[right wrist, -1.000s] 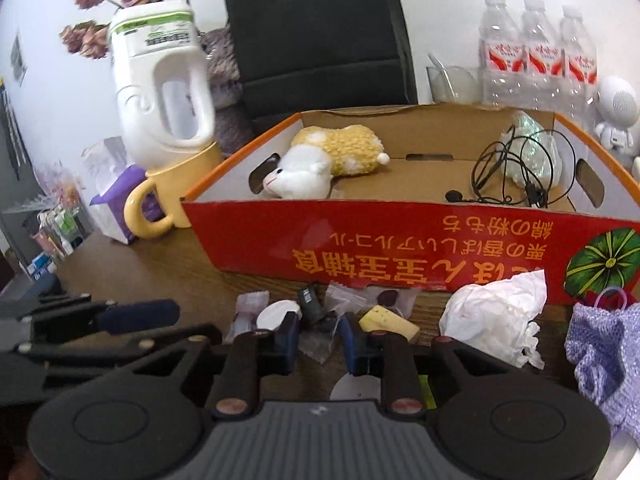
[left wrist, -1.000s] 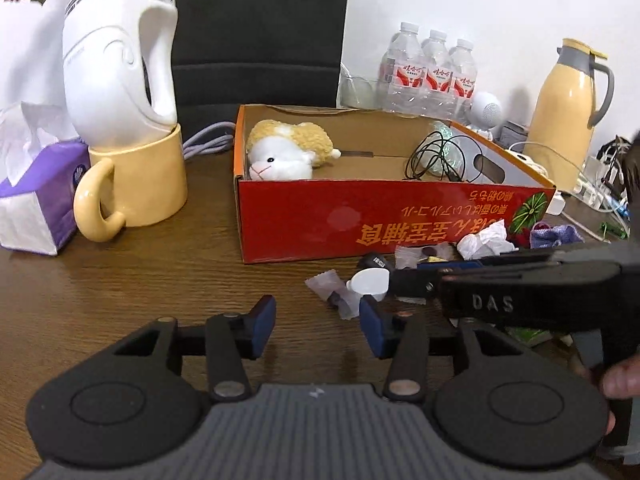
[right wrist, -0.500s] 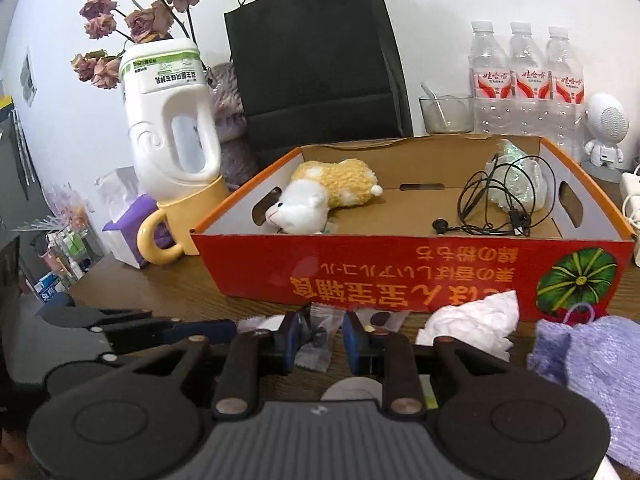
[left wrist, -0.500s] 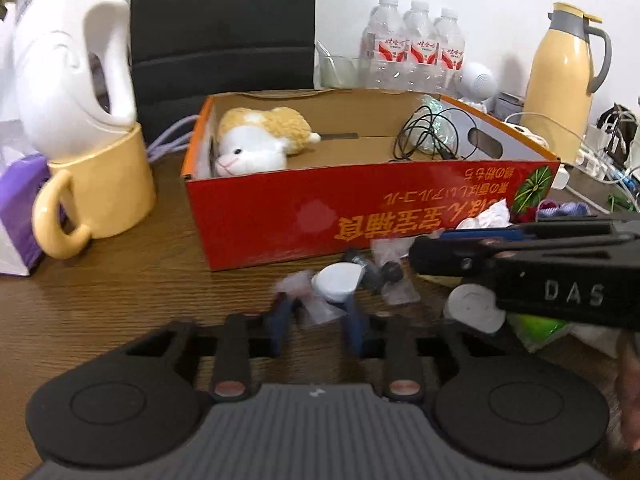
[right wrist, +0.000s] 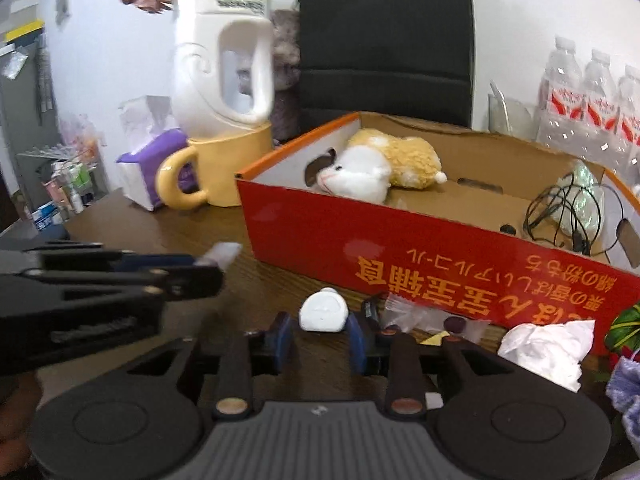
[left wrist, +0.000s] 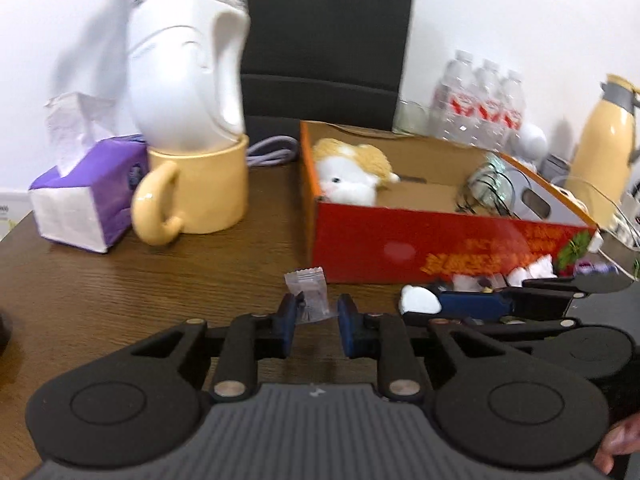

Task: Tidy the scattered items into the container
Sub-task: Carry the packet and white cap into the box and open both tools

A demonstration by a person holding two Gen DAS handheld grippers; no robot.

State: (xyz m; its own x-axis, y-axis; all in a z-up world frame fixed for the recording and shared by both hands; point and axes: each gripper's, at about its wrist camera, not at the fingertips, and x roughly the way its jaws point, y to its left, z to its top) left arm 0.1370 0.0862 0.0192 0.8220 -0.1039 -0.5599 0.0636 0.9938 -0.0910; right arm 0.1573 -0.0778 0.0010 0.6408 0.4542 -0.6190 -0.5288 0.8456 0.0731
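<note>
The box [right wrist: 400,256] stands on the counter [left wrist: 120,280] and already holds a plush toy [right wrist: 384,164] at its left end and a coil of black cable [right wrist: 568,216] with a clear packet at its right end. The middle of the box floor is bare.

Left tool [left wrist: 316,320]: a clear candy wrapper [left wrist: 308,292] sits between its fingers, apparently pinched and raised off the counter, short of the box's red front wall. The right finger shows a small gap, so the grip is judged light.

Right tool [right wrist: 322,334]: jaws opening, with a small white round object [right wrist: 324,312] between them; the pads do not appear to press on it.

Outstanding items, all on the counter against the front wall: further clear wrappers [right wrist: 404,314], a crumpled tissue [right wrist: 548,348], a purple knitted piece [right wrist: 624,384] at the right edge, and some small dark bits not identifiable.

Assessment: the task is judged partly done, with most of the loose litter not yet boxed.
</note>
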